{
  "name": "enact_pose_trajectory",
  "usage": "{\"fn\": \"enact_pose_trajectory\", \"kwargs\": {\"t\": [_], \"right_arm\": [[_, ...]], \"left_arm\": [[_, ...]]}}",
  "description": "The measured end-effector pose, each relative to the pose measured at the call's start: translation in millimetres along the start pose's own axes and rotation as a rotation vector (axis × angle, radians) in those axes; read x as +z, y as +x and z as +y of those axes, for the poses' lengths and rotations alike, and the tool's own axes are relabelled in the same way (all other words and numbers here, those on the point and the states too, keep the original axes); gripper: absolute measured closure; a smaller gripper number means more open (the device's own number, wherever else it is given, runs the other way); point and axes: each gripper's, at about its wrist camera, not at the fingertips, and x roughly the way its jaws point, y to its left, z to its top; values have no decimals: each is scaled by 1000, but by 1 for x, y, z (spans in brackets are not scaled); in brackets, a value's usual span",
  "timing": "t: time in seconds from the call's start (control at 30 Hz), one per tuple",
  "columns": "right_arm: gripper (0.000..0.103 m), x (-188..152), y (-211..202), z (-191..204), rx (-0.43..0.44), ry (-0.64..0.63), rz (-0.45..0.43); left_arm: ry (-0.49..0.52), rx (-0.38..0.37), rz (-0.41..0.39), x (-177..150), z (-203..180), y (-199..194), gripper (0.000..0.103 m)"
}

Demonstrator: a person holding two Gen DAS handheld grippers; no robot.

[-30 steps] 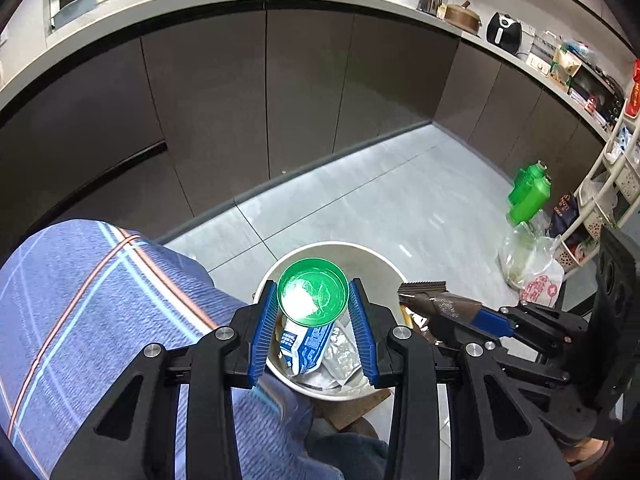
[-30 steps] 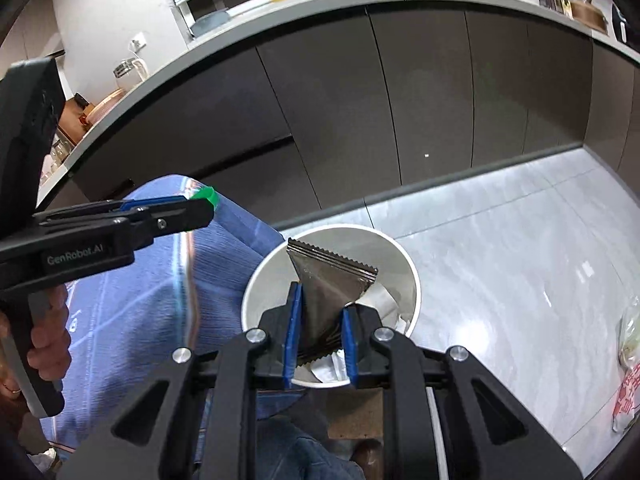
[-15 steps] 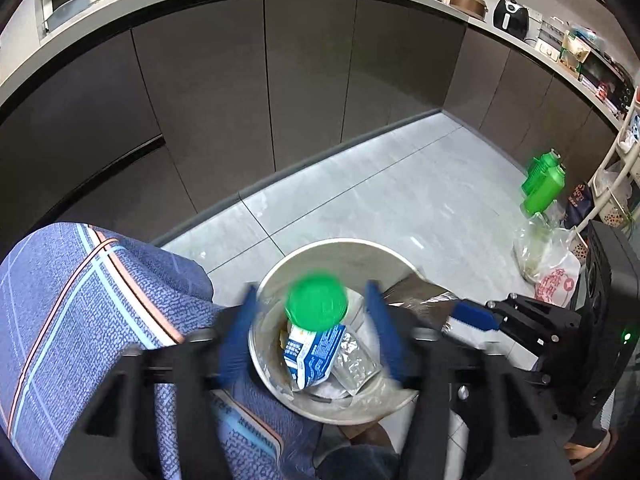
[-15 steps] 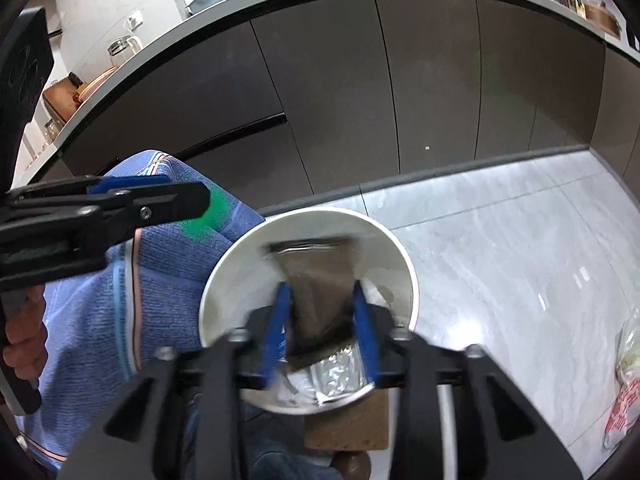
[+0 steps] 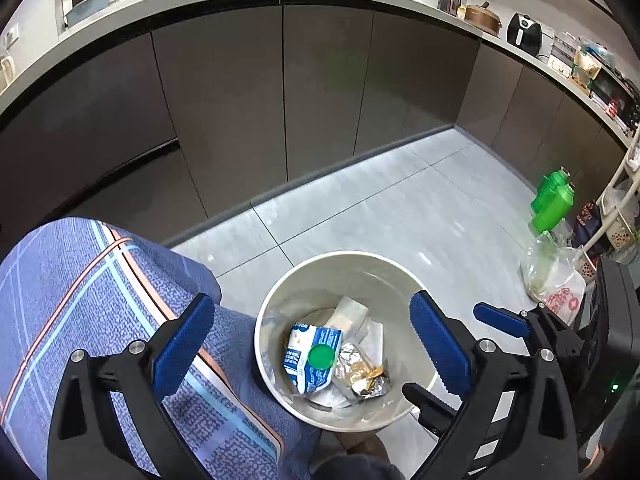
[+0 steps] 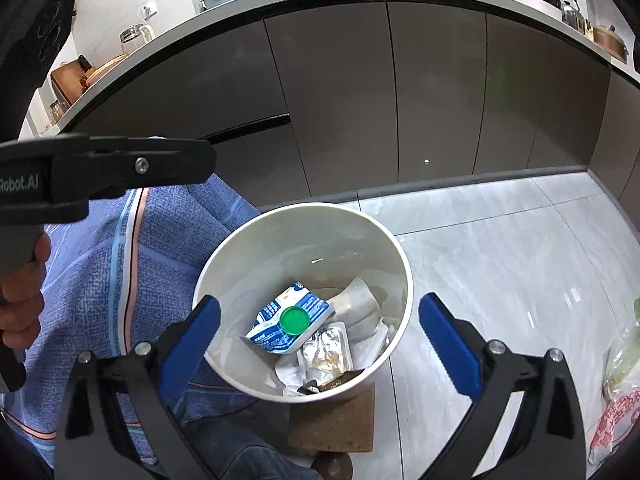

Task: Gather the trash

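Left wrist view. The left gripper [image 5: 312,348] hangs with its jaws spread wide and nothing between them, directly above the open waste bin [image 5: 280,292]. Below and slightly ahead of the fingertips, on the bin floor, lie a blue-and-white carton [image 5: 310,356], with a green lid [image 5: 321,357] resting on top of it; just right of these is a crumpled foil wrapper [image 5: 360,372], and beyond it a pale paper wrapper [image 5: 348,314]. The striped cloth [image 5: 100,300] lies under the left finger. To the far right of the gripper stand two green bottles [image 5: 552,206] and a plastic bag [image 5: 558,284] on the floor.

Right wrist view. The right gripper [image 6: 320,336] is likewise fully open and empty over the same bin, with the lid just ahead of its left finger and the foil directly beneath its centre; a dark wrapper [image 6: 328,383] lies at the near rim, closest to the gripper.

Handling, as judged: all items appear light. The lid looks stiff and smooth, best pinched across its rim; the carton is crushable, the foil and wrappers limp and best taken at an edge or fold.

Change from one second ago: the left gripper then clamped the green lid and the right clamped the dark wrapper above the bin; both have since released, and both pieces now lie inside.
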Motion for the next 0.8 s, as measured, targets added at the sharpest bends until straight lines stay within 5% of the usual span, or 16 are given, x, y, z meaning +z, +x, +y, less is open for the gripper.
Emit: {"fn": "enact_pose_trajectory", "kwargs": {"t": [0.8], "right_arm": [[3, 24, -46, 35, -6, -38, -67]], "left_arm": [[-78, -21, -83, 1, 32, -75, 9]]}}
